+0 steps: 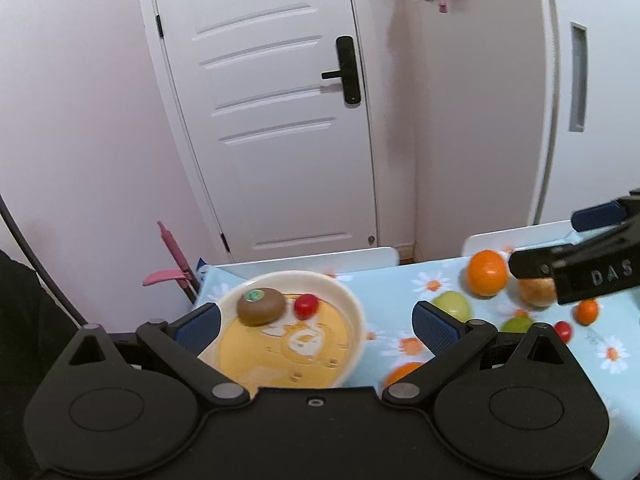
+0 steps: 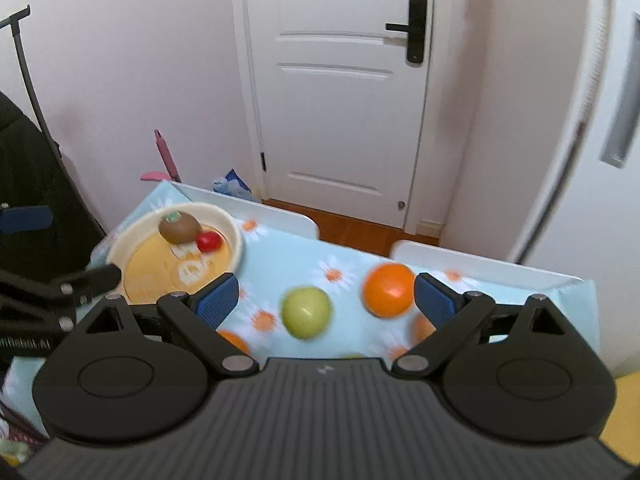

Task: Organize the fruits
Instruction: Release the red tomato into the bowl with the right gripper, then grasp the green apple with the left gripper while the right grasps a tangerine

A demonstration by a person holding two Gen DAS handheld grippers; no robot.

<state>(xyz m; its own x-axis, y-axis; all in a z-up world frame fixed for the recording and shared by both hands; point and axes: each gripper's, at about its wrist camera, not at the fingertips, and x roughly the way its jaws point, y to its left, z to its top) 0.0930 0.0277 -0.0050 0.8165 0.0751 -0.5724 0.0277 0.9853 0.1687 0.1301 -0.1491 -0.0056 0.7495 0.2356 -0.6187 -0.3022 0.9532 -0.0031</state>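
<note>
A cream plate point(image 1: 352, 300) with a yellow centre holds a brown kiwi point(image 1: 261, 306) and a red cherry tomato point(image 1: 306, 306). My left gripper point(image 1: 316, 322) is open above the plate's near side, nothing between its pads. On the daisy tablecloth point(image 2: 288, 252) lie a green apple point(image 2: 306, 312) and a large orange point(image 2: 389, 290). My right gripper point(image 2: 326, 302) hovers open over them, holding nothing. More fruit shows in the left wrist view: a small orange point(image 1: 587, 312), a second tomato point(image 1: 563, 330) and a pale round fruit point(image 1: 538, 290) partly hidden behind the right gripper's finger point(image 1: 532, 264).
Two white chair backs point(image 2: 480, 260) point(image 2: 256, 208) stand along the table's far edge. Behind them are a white door point(image 2: 340, 100) and pink walls. A pink handle point(image 1: 172, 248) and a dark bag point(image 2: 36, 184) sit at the left. Partly hidden oranges point(image 2: 232, 340) lie near the grippers.
</note>
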